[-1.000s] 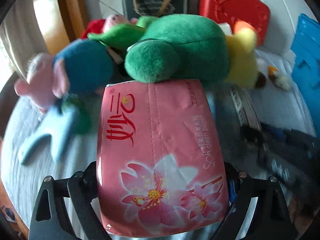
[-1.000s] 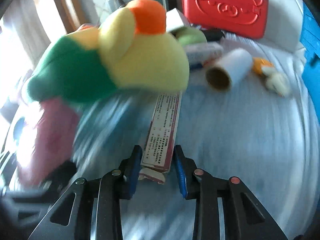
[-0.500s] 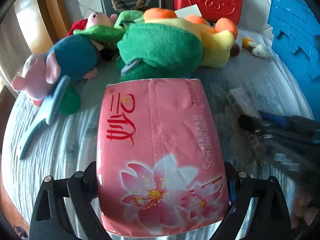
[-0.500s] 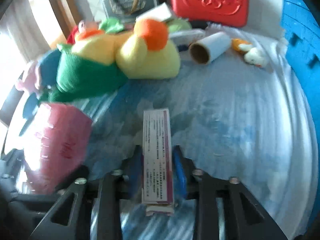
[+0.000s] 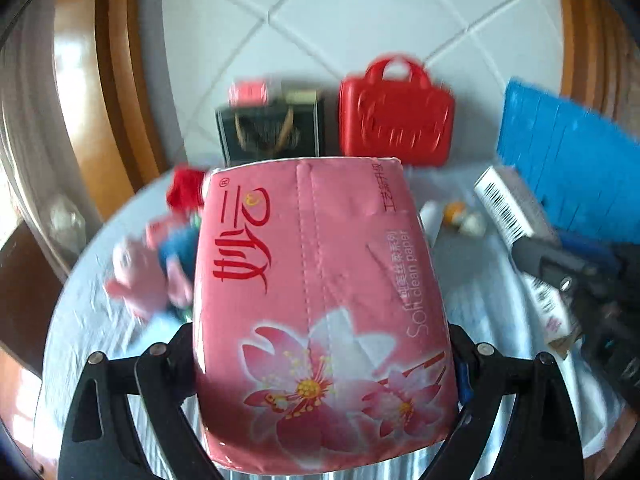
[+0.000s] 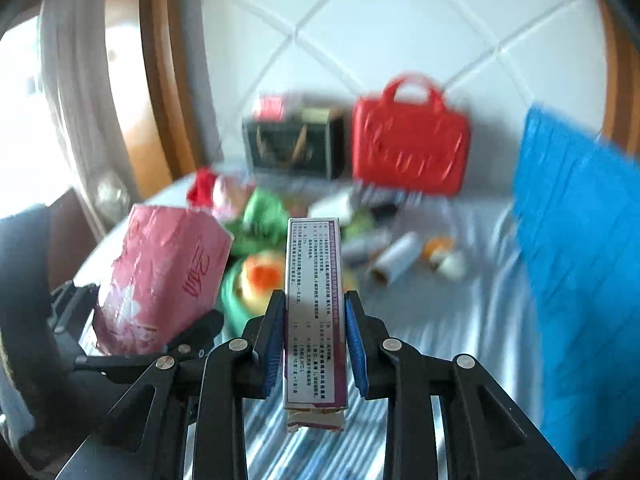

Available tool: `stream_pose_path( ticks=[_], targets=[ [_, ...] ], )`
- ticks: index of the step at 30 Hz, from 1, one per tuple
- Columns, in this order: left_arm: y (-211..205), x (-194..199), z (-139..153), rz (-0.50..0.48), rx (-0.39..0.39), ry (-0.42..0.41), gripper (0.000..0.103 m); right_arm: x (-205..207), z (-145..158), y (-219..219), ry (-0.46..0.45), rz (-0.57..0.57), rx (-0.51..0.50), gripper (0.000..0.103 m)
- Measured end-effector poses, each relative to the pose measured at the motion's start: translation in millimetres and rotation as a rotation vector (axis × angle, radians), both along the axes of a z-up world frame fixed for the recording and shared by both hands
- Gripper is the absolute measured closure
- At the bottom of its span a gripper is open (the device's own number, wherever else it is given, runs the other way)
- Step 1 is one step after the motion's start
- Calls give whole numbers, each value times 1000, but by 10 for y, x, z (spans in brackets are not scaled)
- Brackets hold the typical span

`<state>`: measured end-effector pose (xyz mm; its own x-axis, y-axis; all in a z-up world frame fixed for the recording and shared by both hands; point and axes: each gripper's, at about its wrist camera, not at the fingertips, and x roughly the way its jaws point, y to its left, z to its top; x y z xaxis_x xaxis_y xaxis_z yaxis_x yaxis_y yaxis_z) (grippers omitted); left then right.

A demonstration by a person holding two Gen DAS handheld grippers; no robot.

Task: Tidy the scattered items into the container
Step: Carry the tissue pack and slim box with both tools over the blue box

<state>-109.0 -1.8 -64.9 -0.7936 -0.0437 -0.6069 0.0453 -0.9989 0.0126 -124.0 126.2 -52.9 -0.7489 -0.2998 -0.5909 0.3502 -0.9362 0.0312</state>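
A pink tissue pack (image 5: pixel 320 312) printed with flowers fills the left wrist view, and my left gripper (image 5: pixel 320 364) is shut on its two sides, holding it above the bed. In the right wrist view my right gripper (image 6: pixel 314 340) is shut on a narrow white-and-purple box (image 6: pixel 314 312), which stands upright between the blue pads. The same tissue pack (image 6: pixel 164 280) shows at the left of that view, and the box (image 5: pixel 508 204) shows at the right of the left wrist view. A blue container (image 6: pixel 580 248) stands at the right.
Plush toys (image 6: pixel 256 240), a cardboard tube (image 6: pixel 394 258) and a small orange-and-white toy (image 6: pixel 444 256) lie on the white bed sheet (image 6: pixel 460 320). A red case (image 6: pixel 408 148) and a dark gift bag (image 6: pixel 294 148) lean against the padded headboard (image 6: pixel 360 40).
Both grippers have risen with their loads, so the plush toys and the bed now sit lower and farther off. The headboard has come into view.
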Motion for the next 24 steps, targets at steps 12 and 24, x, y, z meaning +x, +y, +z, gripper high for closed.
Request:
stream_pose_path(
  ticks=[12, 24],
  targets=[
    [478, 99, 1114, -141, 23, 226, 10, 488, 1264, 585, 299, -203, 43, 75],
    [1826, 67, 1601, -361, 59, 235, 10, 633, 1744, 2001, 397, -445, 72, 75]
  ],
)
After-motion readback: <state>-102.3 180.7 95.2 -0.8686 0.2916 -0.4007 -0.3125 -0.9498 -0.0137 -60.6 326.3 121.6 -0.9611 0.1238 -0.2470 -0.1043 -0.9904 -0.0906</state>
